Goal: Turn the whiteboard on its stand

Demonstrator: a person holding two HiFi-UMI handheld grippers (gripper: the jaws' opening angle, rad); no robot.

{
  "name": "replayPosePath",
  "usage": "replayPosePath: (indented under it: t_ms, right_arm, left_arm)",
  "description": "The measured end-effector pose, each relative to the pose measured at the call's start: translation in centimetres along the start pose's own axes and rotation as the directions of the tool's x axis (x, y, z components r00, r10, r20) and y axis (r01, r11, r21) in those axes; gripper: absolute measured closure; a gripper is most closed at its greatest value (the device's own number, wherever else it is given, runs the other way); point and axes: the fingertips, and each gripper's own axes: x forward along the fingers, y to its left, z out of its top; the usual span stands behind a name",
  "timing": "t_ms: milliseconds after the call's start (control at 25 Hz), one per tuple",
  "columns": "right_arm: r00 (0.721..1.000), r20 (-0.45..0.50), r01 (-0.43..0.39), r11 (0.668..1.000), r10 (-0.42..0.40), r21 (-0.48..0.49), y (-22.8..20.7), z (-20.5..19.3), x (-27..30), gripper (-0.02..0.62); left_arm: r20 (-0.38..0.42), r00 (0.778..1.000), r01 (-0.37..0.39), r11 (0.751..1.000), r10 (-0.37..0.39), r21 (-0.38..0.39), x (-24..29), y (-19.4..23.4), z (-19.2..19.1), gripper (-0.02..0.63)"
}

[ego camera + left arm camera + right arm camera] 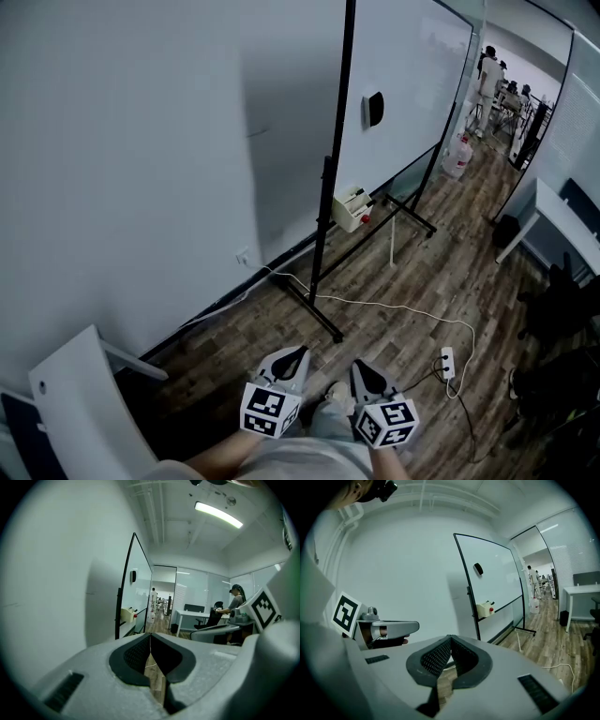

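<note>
Presently both grippers sit low in the head view, side by side and close to the person's body, pointing toward the whiteboard [403,94].

Left tongs [296,354]: pressed together, tips meeting, nothing held between them. Right tongs [362,367]: likewise pressed together at the tips and empty, as the right gripper view confirms. Neither touches the board or its frame; both are well apart from it.

Whiteboard: stands ahead of the tongs on a black stand [323,234], close beside the white wall [141,141] on the left. The head view takes it at a steep angle; the left gripper view sees it almost edge-on. It appears upright. The near foot of the stand rests on the wooden floor [412,272].

Fittings on the board: a black eraser [373,109] clings to its face. A cream box [350,208] with a red cap sits at the lower rail.

Surroundings: a white cable [403,307] runs across the floor past the near foot to a power strip [447,361]. A white chair [75,403] occupies the lower left corner. A white table [562,220] stands at the right. A clear jug [457,157] sits beyond the far end of the board.
</note>
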Motion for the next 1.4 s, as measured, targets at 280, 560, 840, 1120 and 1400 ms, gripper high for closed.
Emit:
replayPosePath:
  t_ms: [280,560,840,1120,1400]
  right_arm:
    - [0.999,-0.003,-0.033,0.999,0.033,0.001,-1.3,0.5,2.8,0.589]
    - [0.999,0.008,-0.050,0.999,0.050,-0.016,-4.9,3.0,6.2,0.589]
    - [0.998,0.013,-0.068,0.997,0.069,-0.038,-9.7,6.1,10.1,0.589]
    - [0.993,0.023,-0.117,0.990,0.119,-0.082,-13.1,8.8,12.7,0.589]
    - [0.990,0.013,-0.140,0.987,0.141,-0.084,-15.0,9.6,14.2,0.589]
  left_arm:
    - [-0.018,1.000,-0.022,1.000,0.022,-0.007,2.1,1.5,-0.5,0.594]
    - [-0.008,1.000,-0.026,0.999,0.026,-0.041,7.0,2.7,0.9,0.594]
    - [0.007,0.999,-0.049,0.998,0.049,-0.043,13.0,4.0,3.2,0.594]
    - [0.028,0.996,-0.089,0.995,0.090,-0.034,17.5,4.5,5.4,0.594]
    - [0.007,0.993,-0.115,0.993,0.115,-0.030,19.7,4.7,5.5,0.594]
